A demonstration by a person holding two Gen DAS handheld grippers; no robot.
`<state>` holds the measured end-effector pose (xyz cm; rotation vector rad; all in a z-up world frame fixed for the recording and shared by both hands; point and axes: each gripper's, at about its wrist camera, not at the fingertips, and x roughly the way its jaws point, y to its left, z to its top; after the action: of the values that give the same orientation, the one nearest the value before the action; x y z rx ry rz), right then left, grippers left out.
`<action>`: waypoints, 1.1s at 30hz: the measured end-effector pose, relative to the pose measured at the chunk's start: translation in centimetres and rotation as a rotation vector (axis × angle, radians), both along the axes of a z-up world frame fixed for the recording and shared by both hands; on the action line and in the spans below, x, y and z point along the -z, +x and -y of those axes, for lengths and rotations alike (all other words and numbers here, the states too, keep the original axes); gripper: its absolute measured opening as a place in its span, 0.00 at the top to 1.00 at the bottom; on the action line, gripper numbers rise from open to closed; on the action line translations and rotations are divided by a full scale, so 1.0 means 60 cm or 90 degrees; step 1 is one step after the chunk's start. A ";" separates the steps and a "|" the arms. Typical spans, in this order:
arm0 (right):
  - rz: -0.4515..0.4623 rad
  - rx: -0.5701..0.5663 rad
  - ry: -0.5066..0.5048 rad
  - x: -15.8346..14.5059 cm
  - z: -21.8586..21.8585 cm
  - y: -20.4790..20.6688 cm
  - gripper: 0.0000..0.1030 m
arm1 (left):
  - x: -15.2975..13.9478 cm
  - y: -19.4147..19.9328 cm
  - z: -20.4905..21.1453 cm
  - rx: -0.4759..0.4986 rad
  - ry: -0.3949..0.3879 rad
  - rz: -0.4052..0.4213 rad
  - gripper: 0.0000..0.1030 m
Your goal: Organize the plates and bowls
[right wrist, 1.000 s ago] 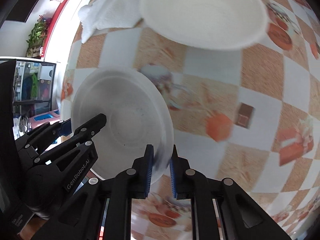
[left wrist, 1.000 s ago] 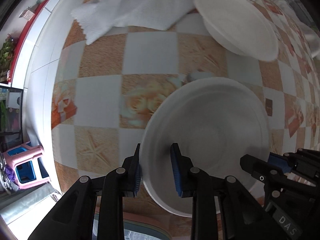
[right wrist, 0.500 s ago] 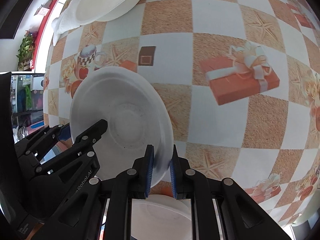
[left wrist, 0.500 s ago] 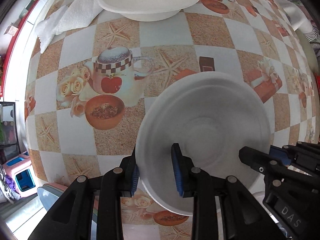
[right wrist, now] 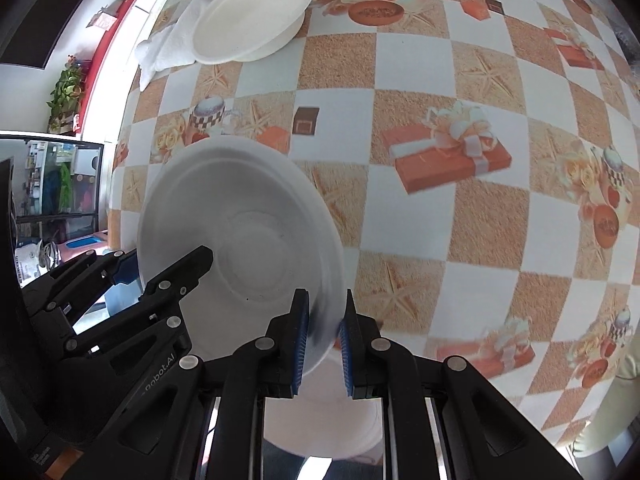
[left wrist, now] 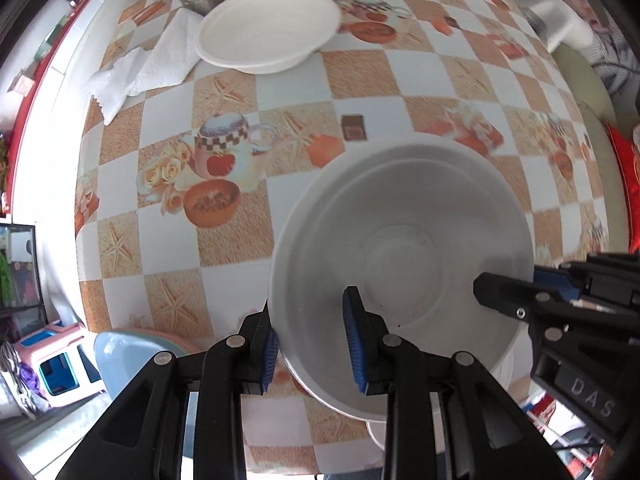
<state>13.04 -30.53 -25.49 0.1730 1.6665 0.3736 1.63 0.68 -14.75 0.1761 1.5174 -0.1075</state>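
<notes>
Two grippers, left (left wrist: 310,344) and right (right wrist: 323,338), fingers clamped on opposite rims of one white bowl (left wrist: 404,256): light, stiff, slick; rim grips suit.

Both wrist fisheyes high above checkered tablecloth (left wrist: 288,92), angled down and forward along own fingers. Held white bowl (left wrist: 400,256) close, at 5 o'clock in left view, 7 o'clock in right. Shared: held bowl, tablecloth, far bowl (right wrist: 252,16) near 12 o'clock.
</notes>
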 end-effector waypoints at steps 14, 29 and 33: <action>-0.044 0.004 -0.023 -0.011 0.058 -0.140 0.83 | -0.011 -0.113 0.102 0.144 -0.011 -0.084 0.67; -0.079 0.012 -0.055 0.022 0.062 -0.157 0.83 | 0.025 -0.135 0.103 0.153 0.006 -0.106 0.27; -0.085 0.020 -0.064 0.029 0.064 -0.154 0.83 | 0.016 -0.130 0.082 0.144 0.006 -0.102 0.24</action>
<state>3.83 -34.39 -27.23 0.1514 1.8086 0.2589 -6.19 -4.24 -15.70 0.3547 1.6530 -0.3007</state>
